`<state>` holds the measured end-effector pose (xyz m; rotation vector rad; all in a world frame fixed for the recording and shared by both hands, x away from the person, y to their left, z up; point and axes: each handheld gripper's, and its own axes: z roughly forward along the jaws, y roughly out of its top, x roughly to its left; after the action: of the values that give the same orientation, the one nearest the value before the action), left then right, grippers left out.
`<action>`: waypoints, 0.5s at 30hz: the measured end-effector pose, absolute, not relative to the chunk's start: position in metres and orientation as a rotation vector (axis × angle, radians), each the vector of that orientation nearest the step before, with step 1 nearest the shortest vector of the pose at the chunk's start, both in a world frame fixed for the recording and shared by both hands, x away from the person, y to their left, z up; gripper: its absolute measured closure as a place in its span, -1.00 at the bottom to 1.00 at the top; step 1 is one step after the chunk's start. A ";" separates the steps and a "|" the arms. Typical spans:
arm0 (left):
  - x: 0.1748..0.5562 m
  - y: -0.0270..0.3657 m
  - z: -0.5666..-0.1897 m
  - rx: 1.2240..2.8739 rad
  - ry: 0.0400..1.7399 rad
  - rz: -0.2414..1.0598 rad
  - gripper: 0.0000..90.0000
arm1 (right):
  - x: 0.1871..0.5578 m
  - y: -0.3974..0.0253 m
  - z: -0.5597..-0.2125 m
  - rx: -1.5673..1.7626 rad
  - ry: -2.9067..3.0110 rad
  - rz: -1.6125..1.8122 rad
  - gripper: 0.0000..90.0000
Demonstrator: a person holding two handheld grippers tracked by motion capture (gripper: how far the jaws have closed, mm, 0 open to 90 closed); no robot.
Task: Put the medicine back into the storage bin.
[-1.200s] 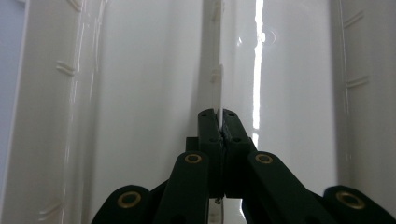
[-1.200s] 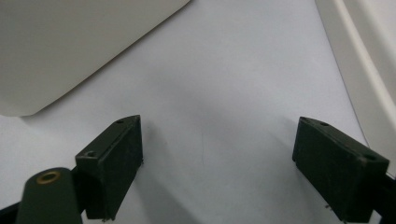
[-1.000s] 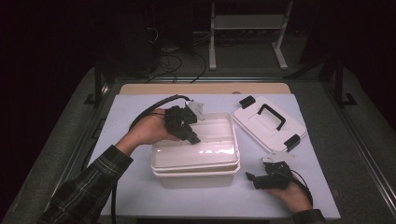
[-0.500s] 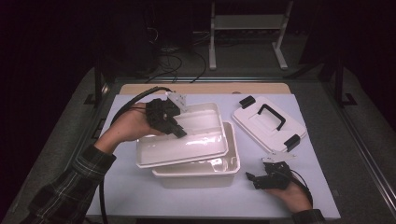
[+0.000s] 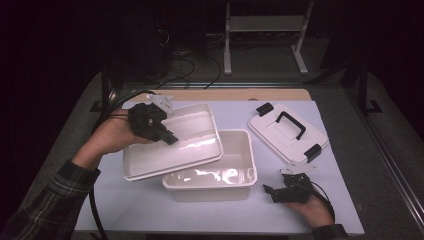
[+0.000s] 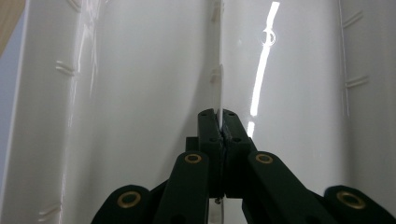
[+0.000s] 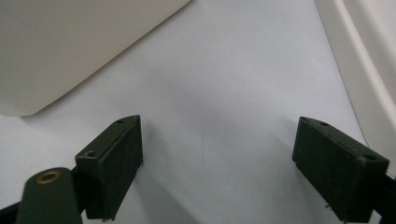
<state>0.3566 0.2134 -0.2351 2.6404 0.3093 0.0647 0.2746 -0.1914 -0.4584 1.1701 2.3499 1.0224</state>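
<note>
Lifting shallow white plastic tray (image 5: 172, 145) toward nine o'clock off deep white plastic tub (image 5: 220, 172), left gripper (image 5: 167, 136) pinching its rim, right gripper (image 5: 270, 190) idling wide-jawed; best kept level.

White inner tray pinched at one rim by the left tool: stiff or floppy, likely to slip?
Inner tray probably stiff: it keeps its shape held by one rim. Likely light. Glossy plastic in the left tool may slip or swing.
</note>
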 end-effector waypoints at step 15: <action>0.346 0.278 -0.242 2.602 0.487 0.079 0.98 | 0.275 -0.191 -0.458 1.172 2.350 1.024 -0.66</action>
<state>0.3458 0.2784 -0.2418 2.6023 0.4871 0.0793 0.2745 -0.1914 -0.4584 1.1717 2.3498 1.0236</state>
